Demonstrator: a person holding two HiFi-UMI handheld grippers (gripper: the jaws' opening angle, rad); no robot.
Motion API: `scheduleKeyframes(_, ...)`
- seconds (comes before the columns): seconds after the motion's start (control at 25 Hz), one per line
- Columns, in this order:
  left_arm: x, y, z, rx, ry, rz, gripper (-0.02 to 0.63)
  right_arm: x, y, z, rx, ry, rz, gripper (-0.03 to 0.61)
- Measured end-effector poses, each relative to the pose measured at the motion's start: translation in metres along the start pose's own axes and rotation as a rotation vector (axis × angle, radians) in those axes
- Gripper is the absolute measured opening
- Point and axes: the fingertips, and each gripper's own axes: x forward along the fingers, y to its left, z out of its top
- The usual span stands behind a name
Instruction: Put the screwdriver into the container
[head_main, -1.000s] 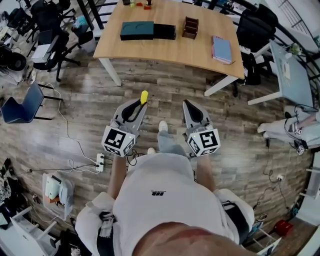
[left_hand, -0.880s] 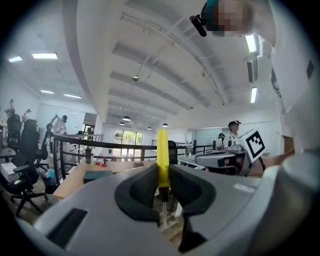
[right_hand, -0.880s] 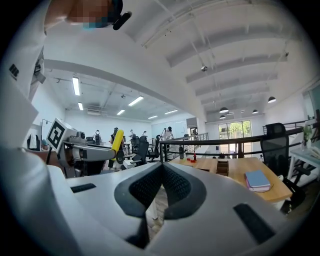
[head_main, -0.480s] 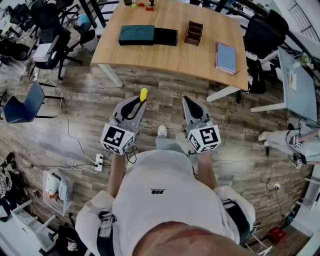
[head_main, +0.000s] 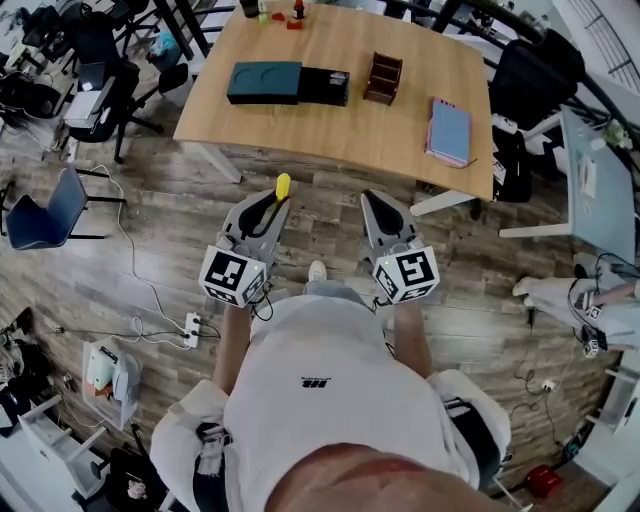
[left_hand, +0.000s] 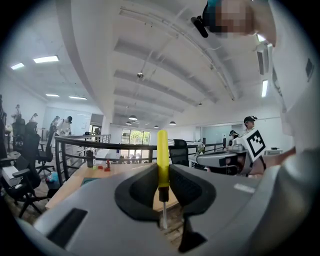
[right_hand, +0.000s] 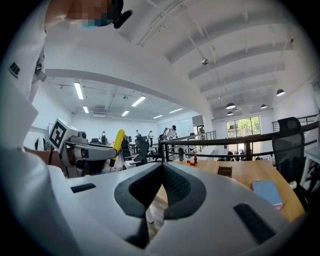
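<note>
A screwdriver with a yellow handle (head_main: 283, 186) sticks up out of my left gripper (head_main: 274, 202), which is shut on it over the wooden floor. In the left gripper view the handle (left_hand: 162, 155) is pinched between the dark pads and the thin metal shaft (left_hand: 163, 212) points down toward the camera. My right gripper (head_main: 369, 199) is held level with it on the right, shut with nothing in it; its pads (right_hand: 172, 187) meet. A brown wooden container (head_main: 383, 78) with open compartments stands on the table (head_main: 330, 130) ahead of both grippers.
A teal box (head_main: 263, 82) and a black box (head_main: 326, 87) lie left of the container, and a pink and blue notebook (head_main: 448, 131) lies to its right. Small red and yellow items (head_main: 292, 14) sit at the far edge. Office chairs (head_main: 110, 85) and floor cables (head_main: 150, 300) are at the left.
The table has come nearer and lower in the head view as the person walks toward it. Both grippers keep their pose, and the screwdriver stays held.
</note>
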Motion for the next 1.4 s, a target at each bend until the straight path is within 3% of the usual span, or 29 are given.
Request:
scheduleKeyframes(0.72, 0.065, 0.044, 0.010, 0.009, -0.020, 0.073, 0.075, 0.060, -0.039, 0.007, -0.011, -0.002, 0.046, -0.005)
scheduleKeyframes(1.4, 0.134, 0.117, 0.006, 0.010, 0.014, 0.025, 0.075, 0.148, -0.074, 0.007, -0.005, 0.036, 0.017, -0.005)
